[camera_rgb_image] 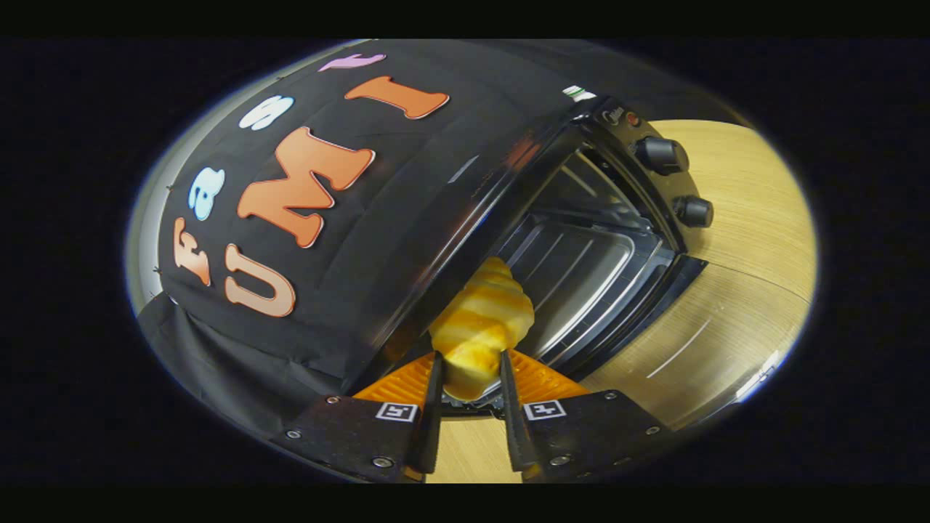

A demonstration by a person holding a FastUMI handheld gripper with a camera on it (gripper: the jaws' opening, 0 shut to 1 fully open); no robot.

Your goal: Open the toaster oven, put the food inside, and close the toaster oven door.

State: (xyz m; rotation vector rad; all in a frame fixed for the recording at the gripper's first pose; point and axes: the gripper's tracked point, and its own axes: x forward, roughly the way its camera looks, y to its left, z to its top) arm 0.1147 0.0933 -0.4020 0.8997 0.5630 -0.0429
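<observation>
A golden croissant (483, 319) is pinched between my two fingers, so my gripper (469, 363) is shut on it. Just beyond it stands the black toaster oven (465, 211), seen tilted, with its door (617, 312) swung down and open. The croissant's far end hangs at the mouth of the oven, over the wire rack (574, 269) inside. Two black knobs (661, 155) sit on the oven's control panel, beyond the opening. The croissant's near end is hidden between the fingers.
The oven stands on a light wooden tabletop (734, 290), which spreads beside the open door and under my fingers. The black cloth wall (349, 276) rises close behind and beside the oven.
</observation>
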